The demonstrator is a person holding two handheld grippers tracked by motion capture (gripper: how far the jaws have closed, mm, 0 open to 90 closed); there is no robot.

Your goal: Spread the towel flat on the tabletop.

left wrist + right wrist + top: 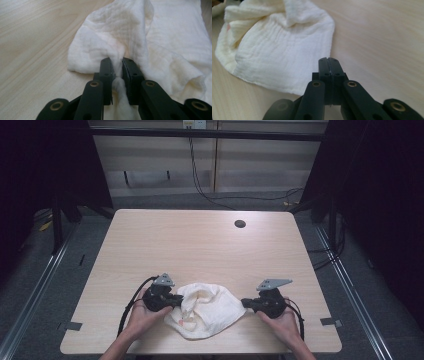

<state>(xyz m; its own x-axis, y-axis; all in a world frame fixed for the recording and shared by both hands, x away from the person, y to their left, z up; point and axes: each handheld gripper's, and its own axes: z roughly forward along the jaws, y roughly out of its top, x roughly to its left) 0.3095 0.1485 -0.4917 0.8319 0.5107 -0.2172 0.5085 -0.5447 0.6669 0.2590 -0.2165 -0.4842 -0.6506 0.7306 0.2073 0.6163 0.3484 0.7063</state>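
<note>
Cloth (206,310) lies crumpled on the near part of the table (200,245), between the 2 grippers. The left gripper (176,301) is clenched on a bunched fold at the cloth's left edge; the left gripper view shows white fabric squeezed between the pads and trailing back toward the camera. The right gripper (246,303) sits at the cloth's right edge with its jaws pressed fully together. In the right gripper view no fabric is visible between them, and the cloth's edge ends just beside the tips, so it looks clamped on nothing, or at most on a thin hem I cannot make out.

Risks, as I judge them: if the hands draw apart to spread the cloth, the right side may simply stay behind, and the whole piece would drag left across the table instead of opening. The left grasp takes a thick wad rather than 1 layer, so a pull there could lift several folds together and leave the cloth still bunched.

The high view gives the overall layout and a pinkish mark on the cloth's near-left part, but hides the pads. The 2 gripper views settle what each jaw pair holds, and show the cloth's crinkled weave.
</note>
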